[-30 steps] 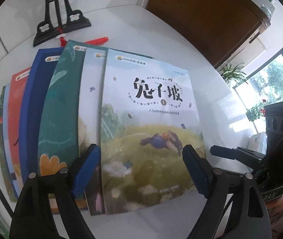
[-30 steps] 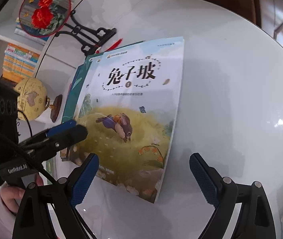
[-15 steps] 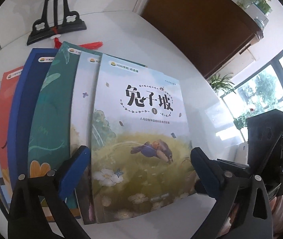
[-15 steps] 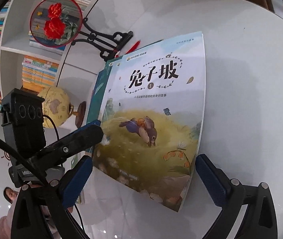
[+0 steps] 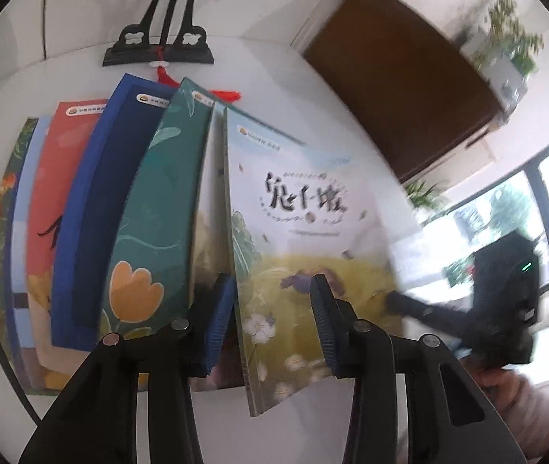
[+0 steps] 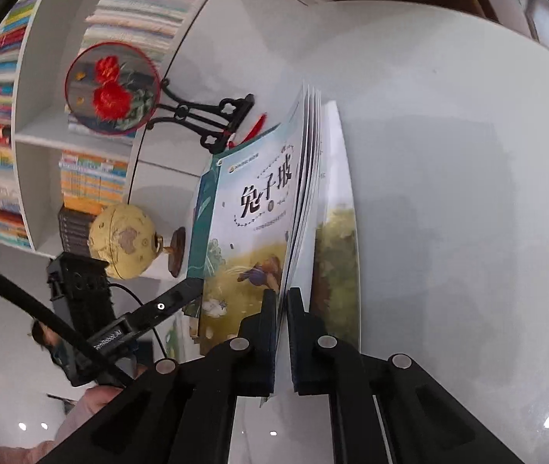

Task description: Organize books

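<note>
Several picture books lie fanned on the white table: a red one, a dark blue one and a green one. The top rabbit-cover book is tipped up on its spine side, pages fanning. My right gripper is shut on its lower free edge, reaching in from the right in the left wrist view. My left gripper is closing. The book's lower spine edge runs between its jaws, and the pads do not press it.
A black fan stand with red tassels stands behind the books, holding a round red-flower fan. A yellow globe and full bookshelves are at the left. A brown cabinet is beyond the table.
The right gripper shut on the rabbit book's free edge and lifted it, so the book went from flat to tilted on its spine. The left jaws narrowed around that spine edge.
</note>
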The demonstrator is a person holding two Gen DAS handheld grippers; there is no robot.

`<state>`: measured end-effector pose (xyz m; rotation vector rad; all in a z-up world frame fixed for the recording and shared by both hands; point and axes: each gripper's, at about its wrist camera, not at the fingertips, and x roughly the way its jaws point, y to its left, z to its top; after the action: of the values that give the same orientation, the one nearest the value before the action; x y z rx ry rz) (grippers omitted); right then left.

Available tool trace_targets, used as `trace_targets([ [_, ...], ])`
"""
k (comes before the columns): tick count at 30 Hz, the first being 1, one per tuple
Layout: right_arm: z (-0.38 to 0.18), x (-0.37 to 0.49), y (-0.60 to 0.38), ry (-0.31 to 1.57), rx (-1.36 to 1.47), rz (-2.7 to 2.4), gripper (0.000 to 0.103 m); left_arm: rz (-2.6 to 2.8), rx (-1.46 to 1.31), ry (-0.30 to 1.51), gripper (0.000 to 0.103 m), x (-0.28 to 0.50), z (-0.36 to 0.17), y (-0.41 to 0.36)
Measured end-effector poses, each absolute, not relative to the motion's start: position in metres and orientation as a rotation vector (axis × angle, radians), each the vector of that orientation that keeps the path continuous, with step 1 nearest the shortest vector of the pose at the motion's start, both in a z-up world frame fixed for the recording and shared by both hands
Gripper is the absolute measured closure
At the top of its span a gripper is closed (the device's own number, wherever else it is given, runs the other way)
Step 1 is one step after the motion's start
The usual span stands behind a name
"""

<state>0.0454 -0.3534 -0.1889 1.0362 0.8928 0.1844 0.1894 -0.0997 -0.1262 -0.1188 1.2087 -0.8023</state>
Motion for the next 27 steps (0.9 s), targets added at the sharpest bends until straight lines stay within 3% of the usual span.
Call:
trace_targets([
  [12, -0.203, 0.047, -0.353, 0.989, 0.918, 0.088, 0.097, -0.838, -0.210, 1.212, 0.066, 0.188, -0.125, -0.105],
  [15, -0.207, 0.044, -0.354, 0.989, 0.923, 0.076, 0.097, -0.878, -0.391, 1.233, 0.066, 0.191, -0.126, -0.097],
  [21, -0.215, 0.041, -0.357, 1.015, 0.939, 0.045, 0.097, -0.871, -0.496, 1.254, 0.066, 0.193, -0.132, -0.100],
  [25, -0.217, 0.039, -0.359, 1.001, 0.970, 0.053, 0.097, -0.844, -0.363, 1.407, 0.066, 0.183, -0.158, -0.127],
  [27, -0.217, 0.039, -0.359, 1.001, 0.955, 0.059, 0.096, -0.818, -0.226, 1.374, 0.066, 0.171, -0.158, -0.141],
])
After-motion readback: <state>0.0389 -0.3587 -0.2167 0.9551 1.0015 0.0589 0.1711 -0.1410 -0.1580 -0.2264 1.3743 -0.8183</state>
